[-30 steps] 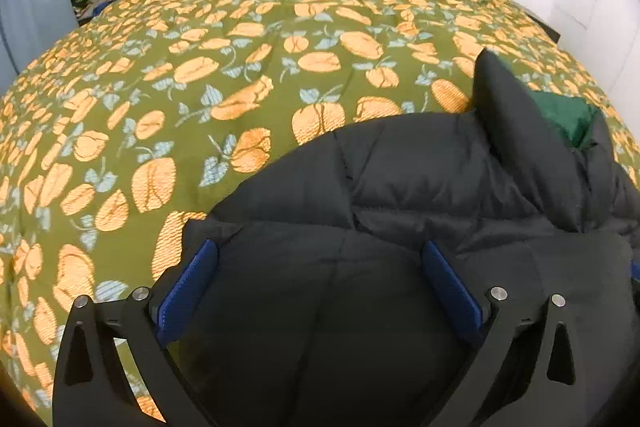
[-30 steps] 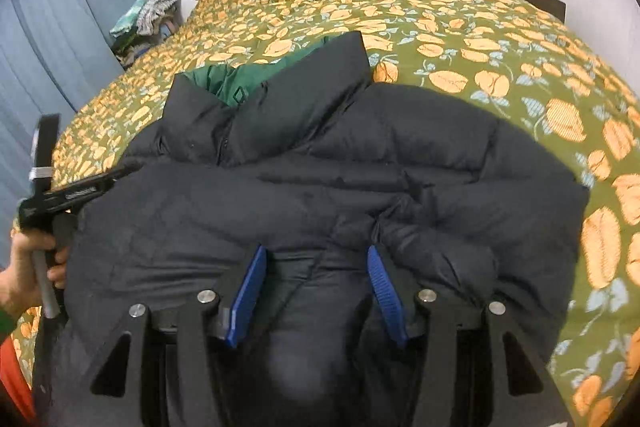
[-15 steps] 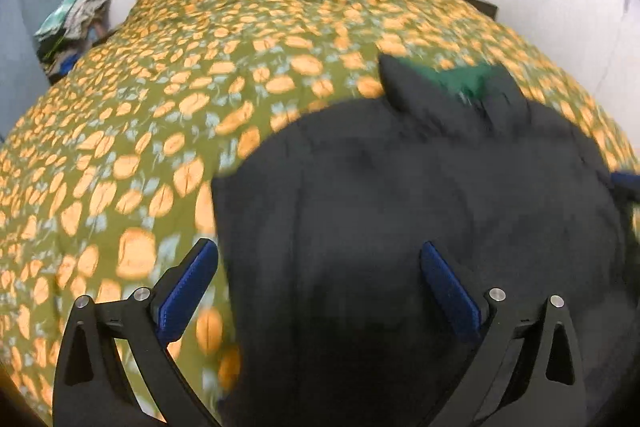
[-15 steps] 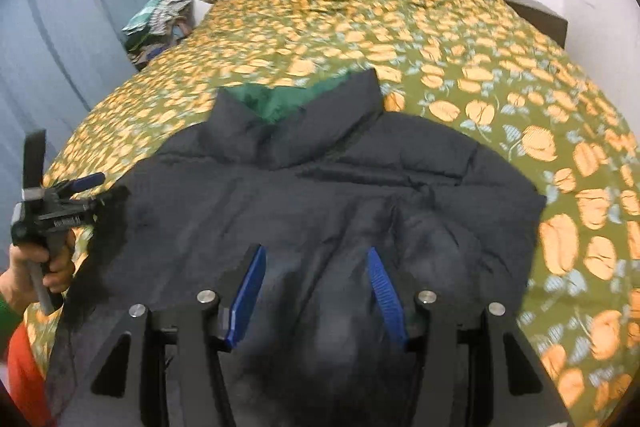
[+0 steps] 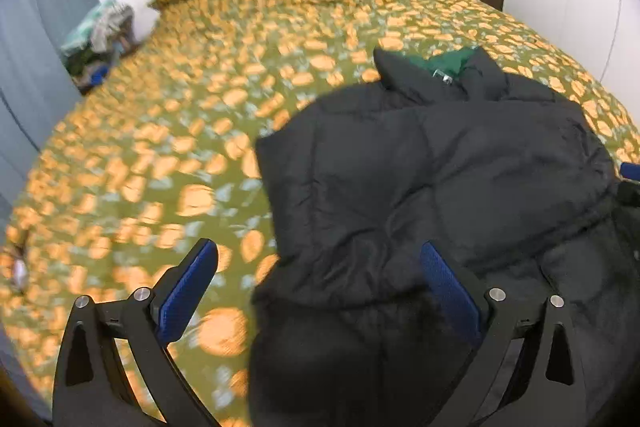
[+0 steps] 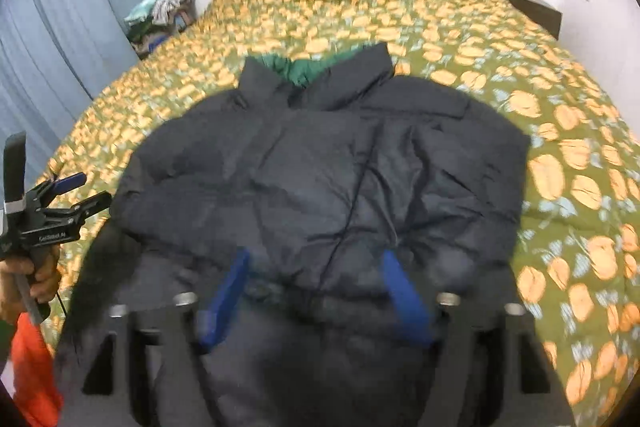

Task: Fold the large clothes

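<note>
- On the bed (image 5: 168, 155), the black jacket (image 6: 320, 179) lies collar away, lengthwise ahead of both grippers.
- Right gripper (image 6: 316, 291) is over its middle, left gripper (image 5: 320, 287) at its left edge; both sets of fingers are released, empty.

The black puffer jacket (image 6: 320, 167) is quilted cloth with a faint sheen, its collar lining (image 6: 304, 69) a smooth green fabric. The floral bedspread (image 5: 168, 131) is matt woven cloth. The left gripper (image 5: 316, 283) is matt black plastic with textured blue pads (image 5: 186, 293) and shiny metal bolts.
</note>
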### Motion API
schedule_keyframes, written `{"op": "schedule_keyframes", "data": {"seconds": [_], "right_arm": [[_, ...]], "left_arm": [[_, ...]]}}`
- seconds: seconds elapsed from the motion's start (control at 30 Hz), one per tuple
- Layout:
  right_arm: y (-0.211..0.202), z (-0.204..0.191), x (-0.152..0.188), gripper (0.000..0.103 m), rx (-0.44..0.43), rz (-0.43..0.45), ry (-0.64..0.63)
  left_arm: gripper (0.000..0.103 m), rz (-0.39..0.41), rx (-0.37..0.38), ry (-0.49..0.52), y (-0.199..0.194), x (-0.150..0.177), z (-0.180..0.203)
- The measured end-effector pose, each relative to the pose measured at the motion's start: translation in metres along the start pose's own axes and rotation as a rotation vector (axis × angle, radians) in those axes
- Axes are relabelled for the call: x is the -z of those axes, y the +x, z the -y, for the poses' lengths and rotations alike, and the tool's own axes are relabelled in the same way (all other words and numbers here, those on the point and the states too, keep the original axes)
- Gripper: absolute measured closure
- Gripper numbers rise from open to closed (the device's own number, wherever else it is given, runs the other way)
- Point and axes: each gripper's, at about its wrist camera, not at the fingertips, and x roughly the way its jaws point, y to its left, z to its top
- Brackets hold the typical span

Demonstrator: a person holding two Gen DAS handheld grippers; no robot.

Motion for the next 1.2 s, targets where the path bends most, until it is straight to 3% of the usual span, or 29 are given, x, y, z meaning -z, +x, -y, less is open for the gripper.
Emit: {"op": "schedule_keyframes", "data": {"seconds": [0.2, 0.3, 0.47, 0.63, 0.83, 0.93, 1.13, 1.17, 1.2], "right_arm": [[-0.062, -0.008, 0.019, 0.015, -0.007, 0.092, 0.025], [-0.09, -0.007, 0.032, 0.015, -0.004, 0.117, 0.039], [-0.122, 0.008, 0.056, 0.015, 0.061, 0.072, 0.062], [-0.148, 0.045, 0.102, 0.015, 0.081, -0.018, 0.13], [-0.16, 0.089, 0.169, 0.015, 0.043, -0.203, 0.23], [-0.156, 0.089, 0.19, 0.015, -0.021, -0.267, 0.261], [-0.123, 0.071, 0.214, 0.015, -0.137, -0.351, 0.255], [-0.118, 0.066, 0.216, 0.015, -0.159, -0.361, 0.255], [-0.115, 0.06, 0.217, 0.014, -0.172, -0.373, 0.251]], "left_arm": [[0.001, 0.094, -0.033, -0.006, -0.072, -0.006, 0.001], [0.0, 0.097, -0.007, -0.003, -0.09, -0.003, -0.005], [0.001, -0.038, 0.115, -0.108, -0.079, 0.03, -0.053], [0.001, -0.219, 0.163, -0.191, -0.062, 0.104, -0.09], [0.001, -0.398, 0.25, -0.137, -0.059, 0.177, -0.061], [0.001, -0.483, 0.339, -0.162, -0.054, 0.199, -0.041], [0.002, -0.553, 0.375, -0.225, -0.04, 0.217, -0.029], [0.006, -0.557, 0.383, -0.23, -0.042, 0.217, -0.028], [0.016, -0.563, 0.396, -0.23, -0.043, 0.217, -0.027]]}}
